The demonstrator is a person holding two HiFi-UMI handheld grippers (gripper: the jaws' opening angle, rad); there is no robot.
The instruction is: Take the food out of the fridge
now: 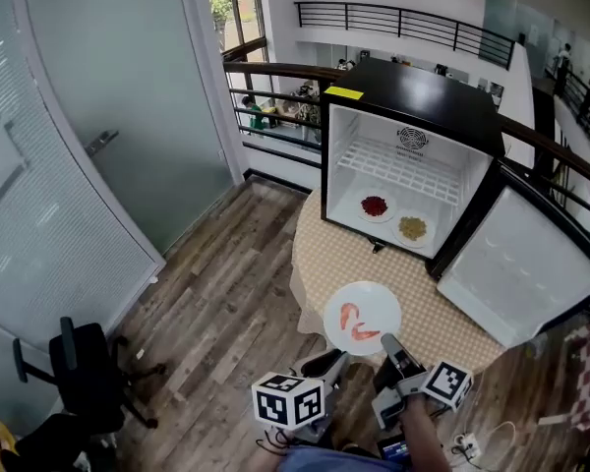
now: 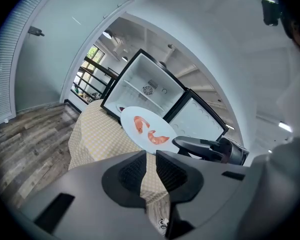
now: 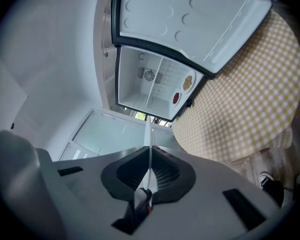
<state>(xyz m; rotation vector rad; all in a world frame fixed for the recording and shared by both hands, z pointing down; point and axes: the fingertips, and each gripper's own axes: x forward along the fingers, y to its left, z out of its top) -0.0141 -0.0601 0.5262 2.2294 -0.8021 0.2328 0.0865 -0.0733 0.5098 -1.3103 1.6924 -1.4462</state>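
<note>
A white plate of pink shrimp (image 1: 362, 318) hangs over the near edge of the round checked table (image 1: 320, 254). My right gripper (image 1: 387, 343) is shut on the plate's near rim; in the right gripper view the plate (image 3: 148, 134) runs edge-on between the pads. My left gripper (image 1: 335, 360) sits just left of the rim, its jaws a narrow gap apart with nothing between them. In the left gripper view the plate (image 2: 146, 127) and the right gripper (image 2: 210, 148) lie ahead of the left gripper (image 2: 151, 156). Inside the open black fridge (image 1: 413, 91) lie a plate of red food (image 1: 374, 206) and a plate of yellow food (image 1: 412, 228).
The fridge door (image 1: 521, 264) swings open to the right over the table's edge. A wire shelf (image 1: 403, 170) crosses the fridge above the two plates. A black office chair (image 1: 79, 372) stands on the wood floor at lower left, by a glass wall (image 1: 128, 96). A railing (image 1: 275, 72) runs behind.
</note>
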